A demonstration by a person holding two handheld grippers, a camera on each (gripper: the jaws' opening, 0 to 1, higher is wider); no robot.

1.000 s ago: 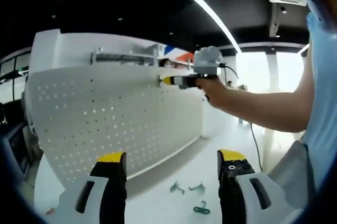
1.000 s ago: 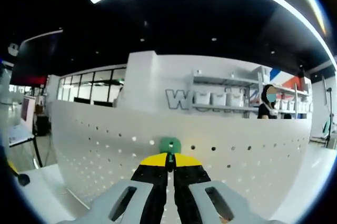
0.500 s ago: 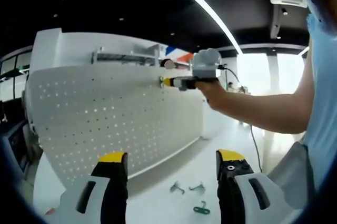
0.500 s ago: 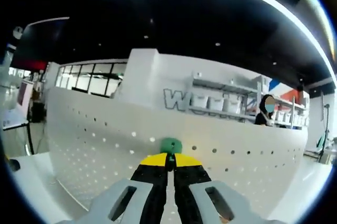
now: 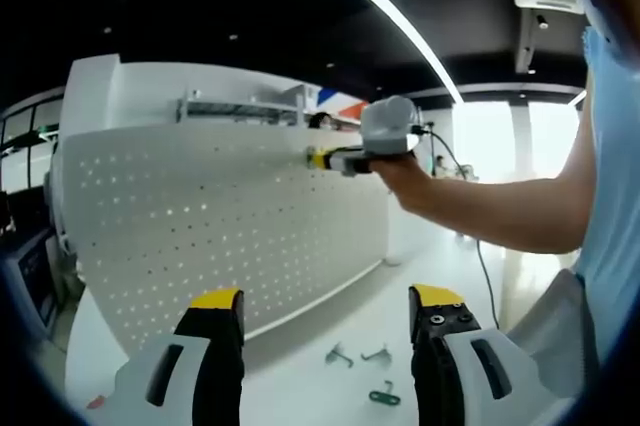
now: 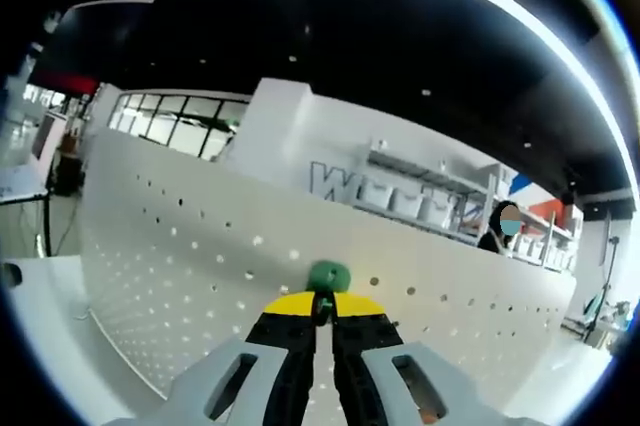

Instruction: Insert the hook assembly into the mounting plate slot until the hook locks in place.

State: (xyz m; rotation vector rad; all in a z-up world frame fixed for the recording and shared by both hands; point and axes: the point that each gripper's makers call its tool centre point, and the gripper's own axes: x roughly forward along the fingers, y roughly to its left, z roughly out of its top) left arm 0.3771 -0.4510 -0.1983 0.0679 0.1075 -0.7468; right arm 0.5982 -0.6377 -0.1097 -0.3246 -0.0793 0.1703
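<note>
My right gripper (image 6: 322, 308) is clamped on the green hook (image 6: 326, 275), its jaws pressed nearly together, and the hook's head sits right at the top row of holes in the white pegboard (image 6: 180, 266) — touching the board or just off it, I cannot tell. In the left gripper view that same right gripper (image 5: 322, 158) shows at the board's upper edge, my hand (image 5: 395, 174) behind it. My left gripper (image 5: 325, 311) hangs wide apart, holding nothing, above the white table (image 5: 300, 386), where 3 spare hooks (image 5: 360, 366) lie near the foot of the pegboard (image 5: 220, 236).
</note>
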